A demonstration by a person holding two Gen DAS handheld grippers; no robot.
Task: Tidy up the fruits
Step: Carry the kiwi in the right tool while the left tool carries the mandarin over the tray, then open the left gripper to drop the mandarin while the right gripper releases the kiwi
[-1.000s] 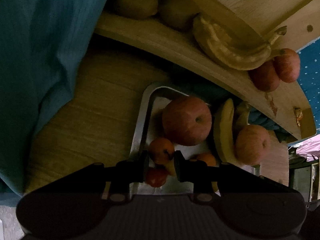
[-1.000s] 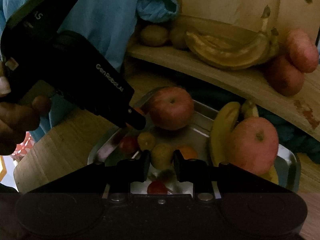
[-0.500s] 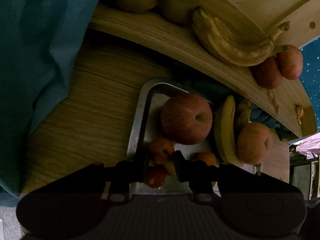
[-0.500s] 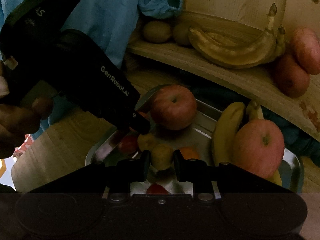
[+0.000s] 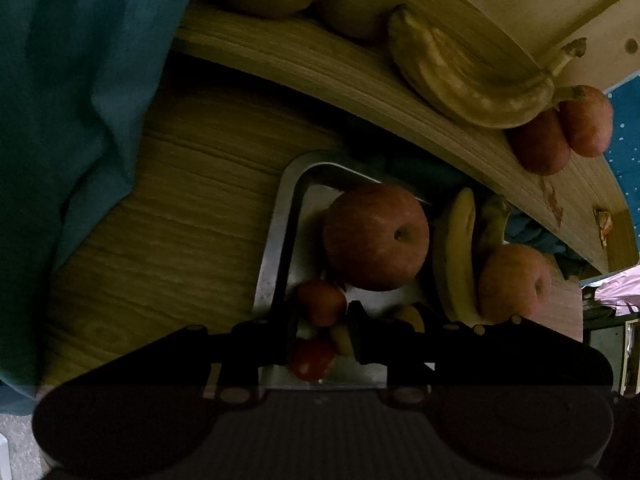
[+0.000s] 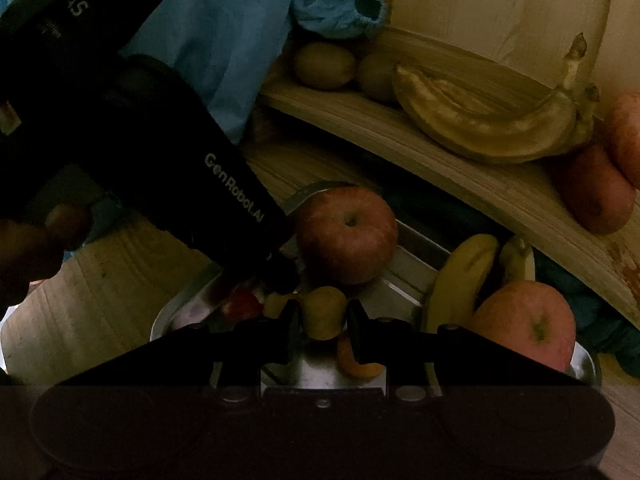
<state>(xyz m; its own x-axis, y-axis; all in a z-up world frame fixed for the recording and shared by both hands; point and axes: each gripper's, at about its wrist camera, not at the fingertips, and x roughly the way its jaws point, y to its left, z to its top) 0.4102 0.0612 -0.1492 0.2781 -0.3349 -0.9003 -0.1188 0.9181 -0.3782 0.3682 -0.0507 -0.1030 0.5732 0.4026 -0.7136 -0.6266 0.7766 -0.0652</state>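
- Setting: a domestic interior, dimly lit, most likely a home dining or kitchen corner.
- Wooden table point(image 5: 168, 240): pale grain, on which a metal tray point(image 5: 276, 240) of mixed fruit is set.
- Raised wooden shelf point(image 6: 460, 168): light plywood, on which bananas point(image 6: 480, 128), kiwis point(image 6: 324, 66) and apples are laid out.
- Blue cloth point(image 6: 336, 4): crumpled, seen at the shelf's end.
- Background at far right of the left wrist view: a pink fabric point(image 5: 616, 292) and dark furniture are glimpsed, too small to be identified further.
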